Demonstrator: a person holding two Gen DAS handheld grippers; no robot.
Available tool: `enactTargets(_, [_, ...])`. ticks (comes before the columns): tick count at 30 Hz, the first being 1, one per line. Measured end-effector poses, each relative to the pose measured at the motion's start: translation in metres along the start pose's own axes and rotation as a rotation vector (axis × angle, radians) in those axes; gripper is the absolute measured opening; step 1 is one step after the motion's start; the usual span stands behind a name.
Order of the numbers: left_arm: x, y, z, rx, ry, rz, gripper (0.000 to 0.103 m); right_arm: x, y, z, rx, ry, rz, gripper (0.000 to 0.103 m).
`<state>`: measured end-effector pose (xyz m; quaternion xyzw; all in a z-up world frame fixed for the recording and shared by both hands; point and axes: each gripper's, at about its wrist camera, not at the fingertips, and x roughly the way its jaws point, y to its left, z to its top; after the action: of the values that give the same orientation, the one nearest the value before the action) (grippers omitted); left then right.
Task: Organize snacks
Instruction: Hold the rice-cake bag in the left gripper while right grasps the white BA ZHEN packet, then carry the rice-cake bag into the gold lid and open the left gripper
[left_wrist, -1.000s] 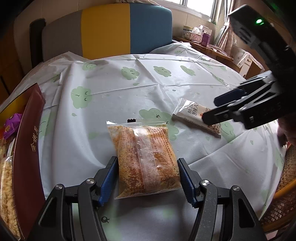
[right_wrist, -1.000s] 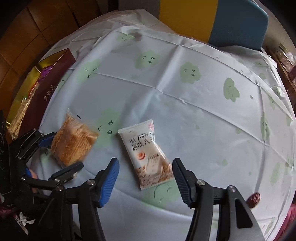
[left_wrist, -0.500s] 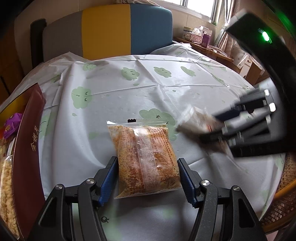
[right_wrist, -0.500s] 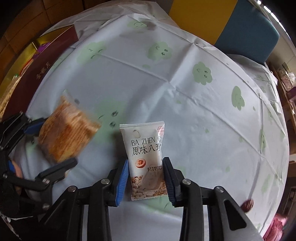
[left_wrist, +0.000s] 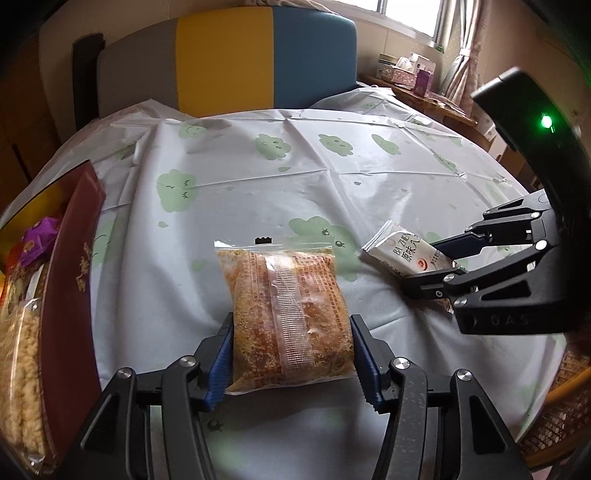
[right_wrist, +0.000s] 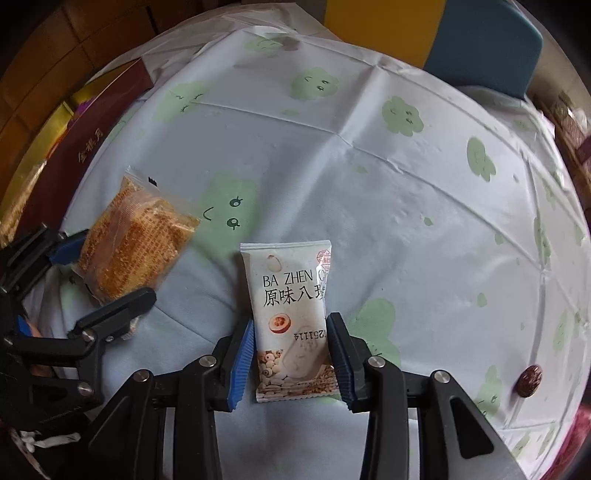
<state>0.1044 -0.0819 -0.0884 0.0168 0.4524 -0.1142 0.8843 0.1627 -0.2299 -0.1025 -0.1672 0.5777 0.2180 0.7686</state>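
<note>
My left gripper (left_wrist: 291, 347) is shut on a clear bag of orange crumbly snack (left_wrist: 288, 314), its blue pads pressing both long sides. The same bag (right_wrist: 133, 247) shows at the left of the right wrist view. My right gripper (right_wrist: 291, 358) is shut on a white BA ZHEN snack packet (right_wrist: 291, 314), gripping its lower half. That packet (left_wrist: 404, 253) and the right gripper (left_wrist: 443, 262) show at the right of the left wrist view. Both packs are at or just above the cloud-print tablecloth (left_wrist: 295, 177).
A dark red gift box (left_wrist: 70, 280) with gold lining holds a bag of pale puffed snacks (left_wrist: 18, 376) and a purple packet (left_wrist: 38, 240) at the left table edge. A small brown round sweet (right_wrist: 530, 380) lies at the right. A yellow-and-blue chair (left_wrist: 258, 59) stands behind the table.
My right gripper has closed on the white packet and lifted its top end. My left gripper's pads have closed in from beside the orange bag onto its sides.
</note>
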Motion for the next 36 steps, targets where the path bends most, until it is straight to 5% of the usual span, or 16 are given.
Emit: enactTargets(36, [-0.106, 0.063, 0.009, -0.168, -0.143, 0.086, 0.058, -0.005, 0.032, -0.008, -0.075, -0.038, -0.077, 0.038])
